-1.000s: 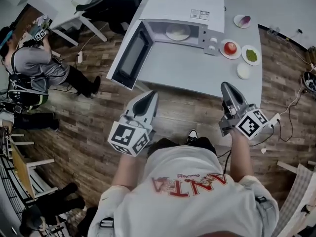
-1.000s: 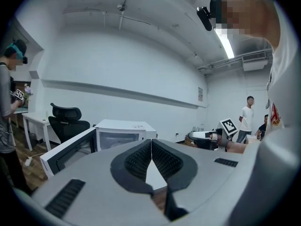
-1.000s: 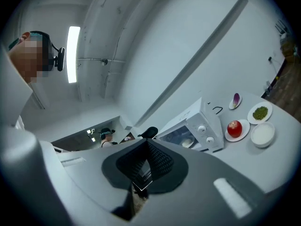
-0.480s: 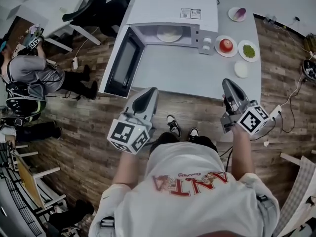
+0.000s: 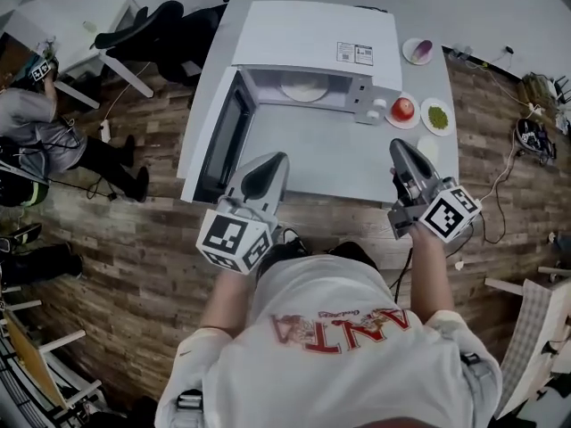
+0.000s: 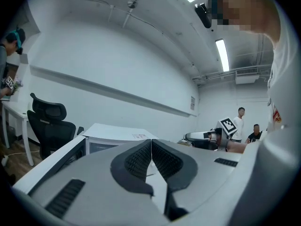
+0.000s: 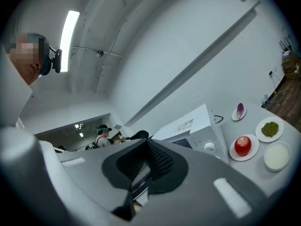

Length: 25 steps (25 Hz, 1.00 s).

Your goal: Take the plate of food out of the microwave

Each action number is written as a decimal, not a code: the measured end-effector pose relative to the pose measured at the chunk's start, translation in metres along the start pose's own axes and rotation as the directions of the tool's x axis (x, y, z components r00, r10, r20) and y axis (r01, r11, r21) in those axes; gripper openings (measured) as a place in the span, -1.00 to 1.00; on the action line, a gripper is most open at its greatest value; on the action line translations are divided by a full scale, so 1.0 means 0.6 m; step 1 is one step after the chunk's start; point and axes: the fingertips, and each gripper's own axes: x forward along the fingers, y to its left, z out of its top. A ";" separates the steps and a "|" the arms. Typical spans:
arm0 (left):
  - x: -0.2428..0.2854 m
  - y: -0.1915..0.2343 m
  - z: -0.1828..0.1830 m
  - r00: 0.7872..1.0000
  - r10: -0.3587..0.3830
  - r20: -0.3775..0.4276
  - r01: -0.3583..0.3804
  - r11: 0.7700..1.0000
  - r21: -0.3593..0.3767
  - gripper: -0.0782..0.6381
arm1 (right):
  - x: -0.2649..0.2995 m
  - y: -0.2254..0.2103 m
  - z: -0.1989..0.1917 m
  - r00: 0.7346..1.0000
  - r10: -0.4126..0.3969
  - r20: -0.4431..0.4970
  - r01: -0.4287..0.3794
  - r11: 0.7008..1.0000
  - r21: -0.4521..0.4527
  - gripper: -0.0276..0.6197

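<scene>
The white microwave (image 5: 312, 34) stands at the back of the grey table (image 5: 312, 163), its door (image 5: 219, 136) swung open to the left. Inside lies a pale plate of food (image 5: 304, 87). My left gripper (image 5: 272, 159) hovers over the table's front left part, in front of the open door, shut and empty. My right gripper (image 5: 398, 145) is over the front right part, also shut with nothing in it. Both are well short of the microwave's opening. The left gripper view shows the microwave (image 6: 117, 133) beyond the closed jaws. In the right gripper view the microwave (image 7: 190, 126) lies ahead.
Right of the microwave are a plate with a red apple (image 5: 403, 109), a plate of green food (image 5: 437, 116) and a plate with a purple item (image 5: 417, 50). A white dish (image 7: 276, 155) sits nearer. A black office chair (image 5: 143, 20) and a person (image 5: 36, 132) are at the left.
The table and microwave have drawn closer and lower in the head view. Both grippers now reach over the table's front edge. Their jaws stay shut.
</scene>
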 end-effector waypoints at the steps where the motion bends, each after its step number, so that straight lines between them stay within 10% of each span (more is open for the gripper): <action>1: 0.002 0.006 0.002 1.000 -0.014 0.003 0.014 1.000 -0.005 -0.76 | 0.011 0.006 -0.008 1.000 -0.004 -0.006 0.004 1.000 0.001 -0.91; 16: 0.055 0.055 -0.009 0.995 -0.099 -0.023 0.098 0.995 -0.034 -0.76 | 0.130 -0.067 -0.114 0.998 -0.056 -0.041 0.065 0.953 0.296 -0.91; 25: 0.078 0.082 -0.015 0.998 -0.044 -0.049 0.040 0.996 -0.080 -0.76 | 0.224 -0.159 -0.191 0.983 -0.137 -0.122 0.180 0.840 0.511 -0.89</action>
